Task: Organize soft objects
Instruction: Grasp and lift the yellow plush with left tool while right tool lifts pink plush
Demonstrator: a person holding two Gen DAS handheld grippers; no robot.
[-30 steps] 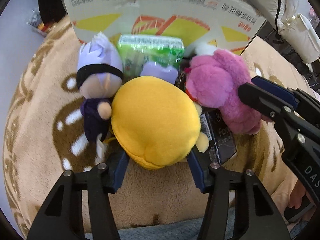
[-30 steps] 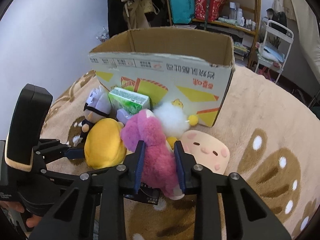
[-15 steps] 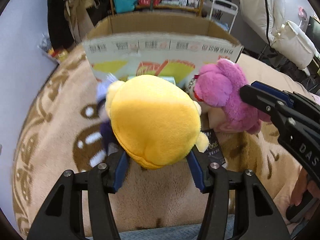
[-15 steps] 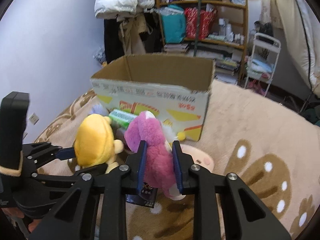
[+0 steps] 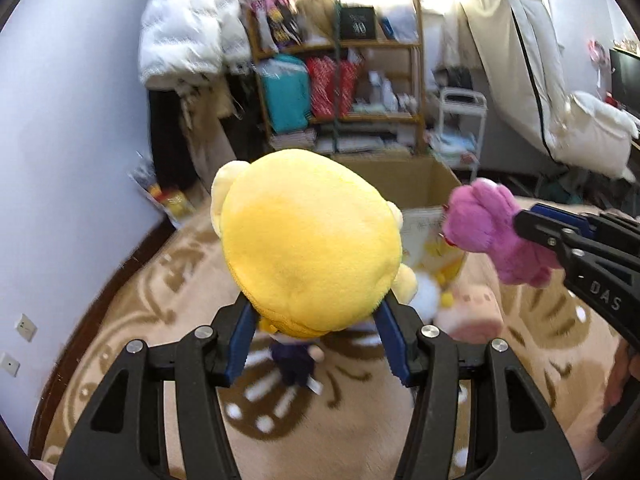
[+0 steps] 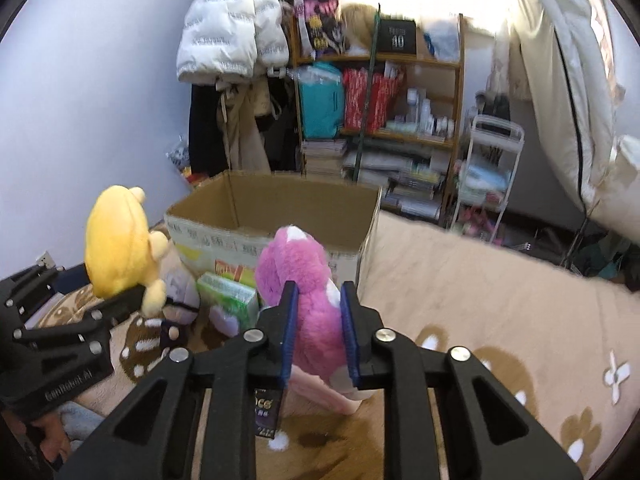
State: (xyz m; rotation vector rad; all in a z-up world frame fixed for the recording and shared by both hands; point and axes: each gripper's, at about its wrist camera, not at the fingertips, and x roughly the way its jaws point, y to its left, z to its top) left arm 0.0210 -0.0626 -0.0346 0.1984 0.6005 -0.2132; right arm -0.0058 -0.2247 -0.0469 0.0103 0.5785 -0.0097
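Note:
My left gripper (image 5: pixel 316 320) is shut on a yellow plush (image 5: pixel 308 240) and holds it in the air, in front of the open cardboard box (image 6: pixel 276 216). My right gripper (image 6: pixel 316 312) is shut on a pink plush (image 6: pixel 300 276), also lifted, just before the box's front wall. The yellow plush (image 6: pixel 120 244) and the left gripper (image 6: pixel 116 300) show at the left of the right wrist view. The pink plush (image 5: pixel 492 232) shows at the right of the left wrist view. The box interior looks empty as far as I can see.
On the beige blanket (image 6: pixel 460 300) below lie a purple-haired doll (image 6: pixel 180 292), a green packet (image 6: pixel 228 296), a dark card (image 6: pixel 266 408) and a pink pillow plush (image 5: pixel 476 308). Shelves (image 6: pixel 380 120), a white cart (image 6: pixel 488 172) and hanging coats (image 6: pixel 228 40) stand behind the box.
Both grippers have risen from the blanket with their plushes and tilted up. The box front has dropped lower in view and the room behind now shows.

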